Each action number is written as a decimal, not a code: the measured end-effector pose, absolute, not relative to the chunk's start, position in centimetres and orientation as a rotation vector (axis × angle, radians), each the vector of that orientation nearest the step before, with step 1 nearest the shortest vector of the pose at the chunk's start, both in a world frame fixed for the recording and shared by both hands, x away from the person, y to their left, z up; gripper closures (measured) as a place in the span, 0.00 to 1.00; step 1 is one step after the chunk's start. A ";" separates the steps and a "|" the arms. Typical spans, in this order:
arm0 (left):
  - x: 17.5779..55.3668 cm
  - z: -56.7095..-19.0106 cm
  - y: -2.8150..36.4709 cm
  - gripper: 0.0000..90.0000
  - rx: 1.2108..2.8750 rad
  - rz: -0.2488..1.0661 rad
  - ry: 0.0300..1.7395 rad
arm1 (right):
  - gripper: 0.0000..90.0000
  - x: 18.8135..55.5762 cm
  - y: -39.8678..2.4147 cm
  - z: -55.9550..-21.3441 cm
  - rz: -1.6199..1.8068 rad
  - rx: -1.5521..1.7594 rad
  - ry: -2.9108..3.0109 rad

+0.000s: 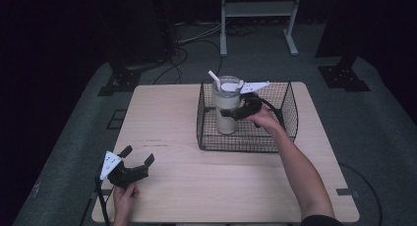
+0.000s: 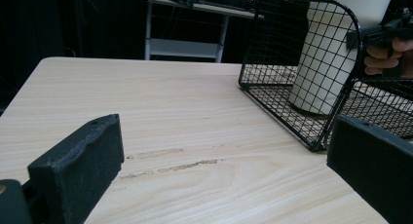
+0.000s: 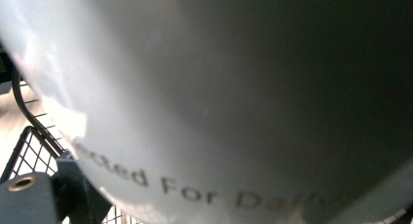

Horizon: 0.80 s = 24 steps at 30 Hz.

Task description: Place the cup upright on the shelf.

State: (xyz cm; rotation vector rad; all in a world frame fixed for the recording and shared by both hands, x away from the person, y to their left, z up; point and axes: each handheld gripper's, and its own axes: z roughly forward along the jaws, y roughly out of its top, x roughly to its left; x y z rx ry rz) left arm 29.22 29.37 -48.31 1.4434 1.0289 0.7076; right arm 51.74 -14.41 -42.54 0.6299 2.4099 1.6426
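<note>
The big white cup (image 1: 226,110) (it has a straw) stands up inside the black wire basket (image 1: 290,105) on the bench (image 1: 167,118). The right tongs (image 1: 239,110) pinch the cup's side. The left tongs (image 1: 138,155) hang spread wide near the bench's front corner, far from the basket.

Dim lab/studio: stand bases (image 1: 343,74), floor cables (image 1: 183,53), metal rack (image 1: 257,12).
</note>
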 end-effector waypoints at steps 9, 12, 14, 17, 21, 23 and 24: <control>29.2 -48.3 29.3 0.00 1.446 0.711 1.023 | 0.08 51.7 -15.0 -42.6 1.653 0.633 2.401; 29.1 -48.3 29.3 0.00 1.445 0.711 1.023 | 0.08 51.7 -15.1 -42.6 1.650 0.636 2.401; 29.1 -48.3 29.3 0.00 1.446 0.713 1.023 | 0.08 51.6 -15.1 -42.6 1.647 0.633 2.403; 29.1 -48.3 29.3 0.00 1.446 0.713 1.023 | 0.08 51.5 -15.1 -42.6 1.642 0.623 2.404; 29.1 -48.3 29.3 0.00 1.447 0.715 1.021 | 0.08 51.4 -15.2 -42.6 1.640 0.617 2.406; 29.1 -48.3 29.2 0.00 1.447 0.714 1.021 | 0.08 51.3 -15.3 -42.6 1.637 0.618 2.407; 29.1 -48.3 29.2 0.00 1.447 0.714 1.021 | 0.08 51.3 -15.3 -42.6 1.633 0.611 2.410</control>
